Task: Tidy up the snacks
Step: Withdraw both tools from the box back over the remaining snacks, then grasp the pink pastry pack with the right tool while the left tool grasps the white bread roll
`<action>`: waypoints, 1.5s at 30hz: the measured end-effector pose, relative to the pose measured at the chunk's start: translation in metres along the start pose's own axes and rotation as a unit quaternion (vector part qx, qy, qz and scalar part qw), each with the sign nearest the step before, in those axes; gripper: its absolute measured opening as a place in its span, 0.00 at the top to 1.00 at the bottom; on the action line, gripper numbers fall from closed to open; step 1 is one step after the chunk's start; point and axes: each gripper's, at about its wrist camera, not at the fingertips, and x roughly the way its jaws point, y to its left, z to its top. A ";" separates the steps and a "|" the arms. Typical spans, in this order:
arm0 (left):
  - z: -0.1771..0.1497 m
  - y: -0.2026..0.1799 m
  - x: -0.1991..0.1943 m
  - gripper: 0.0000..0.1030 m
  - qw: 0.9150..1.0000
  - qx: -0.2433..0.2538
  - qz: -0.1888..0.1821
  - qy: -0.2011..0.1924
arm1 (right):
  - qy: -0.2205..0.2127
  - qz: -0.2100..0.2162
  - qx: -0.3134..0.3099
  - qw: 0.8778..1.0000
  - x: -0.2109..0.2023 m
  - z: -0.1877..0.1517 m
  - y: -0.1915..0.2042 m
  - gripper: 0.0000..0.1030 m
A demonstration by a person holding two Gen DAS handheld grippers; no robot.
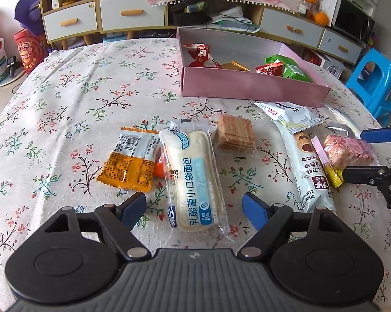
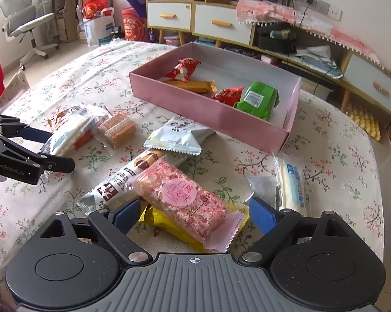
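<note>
A: Step? Pick phase, both tools over loose snacks on the floral tablecloth (image 1: 65, 98).

B: Left gripper (image 1: 194, 206) released, jaws apart either side of the long cream bread roll in clear wrapper (image 1: 193, 176), pads not touching it. No grip yet.

A: Right gripper (image 2: 194, 212) also unclenched, straddling the pink crispy rice bar in clear pink wrapper (image 2: 182, 197), which lies on a yellow packet (image 2: 167, 227).

B: Target's the pink rectangular cardboard box (image 1: 247, 84), far side, already holding red, gold and green packets.

A: Next, I'd judge: clamp on each wrapper, lift clear of neighbours, carry far to the box.
</note>
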 end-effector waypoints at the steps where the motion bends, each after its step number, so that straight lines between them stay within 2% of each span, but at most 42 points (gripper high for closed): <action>1: 0.000 0.000 0.000 0.25 1.000 0.001 0.001 0.000 | 0.006 -0.003 0.002 1.000 0.000 0.000 0.000 0.12; 4: 0.000 0.000 0.000 0.26 1.000 0.004 0.005 0.000 | 0.028 -0.010 0.010 0.999 0.000 0.001 0.001 0.12; 10: 0.003 0.002 0.001 0.30 1.000 0.005 0.009 0.001 | 0.042 0.036 0.043 0.998 -0.011 0.004 0.001 0.12; 14: 0.003 0.002 0.001 0.31 1.000 0.003 0.011 0.000 | 0.036 0.075 0.069 0.994 -0.020 0.008 0.002 0.12; 18: 0.004 0.002 0.002 0.32 1.000 0.003 0.014 -0.005 | 0.021 0.072 0.063 0.995 -0.023 0.012 0.006 0.12; 27: 0.005 -0.001 0.003 0.39 0.999 0.013 0.022 -0.020 | 0.027 0.045 0.061 0.997 0.000 0.012 0.003 0.35; 34: 0.005 -0.004 0.002 0.57 0.999 0.024 0.016 -0.024 | 0.028 0.039 0.063 0.997 0.006 0.011 0.004 0.54; 38: 0.005 -0.007 0.001 0.66 0.999 0.029 0.012 -0.025 | 0.026 0.042 0.063 0.997 0.006 0.012 0.006 0.60; 42: 0.006 -0.004 0.000 0.70 1.000 0.019 0.005 -0.019 | 0.027 0.044 0.064 0.997 0.005 0.014 0.007 0.67; 45: 0.007 -0.004 -0.001 0.71 1.000 0.011 0.000 -0.013 | 0.030 0.045 0.075 0.996 0.004 0.015 0.005 0.68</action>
